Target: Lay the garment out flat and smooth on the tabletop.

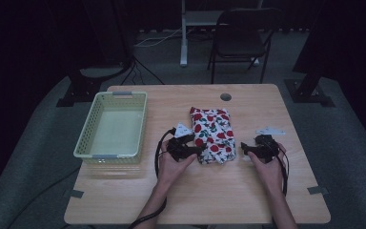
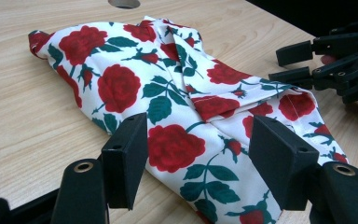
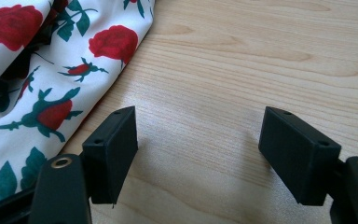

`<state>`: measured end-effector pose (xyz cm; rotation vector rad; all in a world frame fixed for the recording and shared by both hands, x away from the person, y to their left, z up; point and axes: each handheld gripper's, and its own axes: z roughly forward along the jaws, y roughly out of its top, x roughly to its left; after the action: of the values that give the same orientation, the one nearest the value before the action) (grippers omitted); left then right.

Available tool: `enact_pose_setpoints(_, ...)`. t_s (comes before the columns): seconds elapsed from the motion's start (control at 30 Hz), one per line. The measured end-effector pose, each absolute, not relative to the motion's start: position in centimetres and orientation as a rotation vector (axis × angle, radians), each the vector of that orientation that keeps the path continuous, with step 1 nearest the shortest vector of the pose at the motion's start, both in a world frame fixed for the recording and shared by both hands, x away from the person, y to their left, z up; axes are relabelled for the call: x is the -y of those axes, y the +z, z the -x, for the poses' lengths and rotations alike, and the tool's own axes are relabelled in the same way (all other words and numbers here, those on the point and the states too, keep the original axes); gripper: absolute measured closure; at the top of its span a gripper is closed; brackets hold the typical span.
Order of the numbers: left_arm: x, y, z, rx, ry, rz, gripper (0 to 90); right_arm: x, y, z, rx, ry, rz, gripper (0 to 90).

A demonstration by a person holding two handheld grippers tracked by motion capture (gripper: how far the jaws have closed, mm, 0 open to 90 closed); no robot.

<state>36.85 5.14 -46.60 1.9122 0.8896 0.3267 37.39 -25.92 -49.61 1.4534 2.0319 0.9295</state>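
I worked in a dim lab or studio: a bare wooden desk (image 1: 248,191) on grey carpet, black rig stands (image 1: 310,86), a folding chair (image 1: 240,38).

Between the black left tool (image 1: 198,150) and black right tool (image 1: 245,149) lies a white cloth (image 1: 213,135) patterned with red roses and green leaves. The surface (image 1: 248,191) is pale wood-grain; left of the left tool stands a pale yellow-green basket (image 1: 88,133).

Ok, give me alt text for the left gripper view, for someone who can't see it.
A folded white cloth with red roses lies on a light wooden table, with the left gripper open around its near edge. The right gripper reaches in open at the cloth's far right edge.
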Motion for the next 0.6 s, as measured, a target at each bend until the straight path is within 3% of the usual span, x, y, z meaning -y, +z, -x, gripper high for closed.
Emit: enact_pose_setpoints(0.6, -5.56, -45.59, -37.02, -0.922, 0.339, -1.882, 39.2, 25.91, -49.61, -37.38, -2.031, 0.929, -1.454, 27.3)
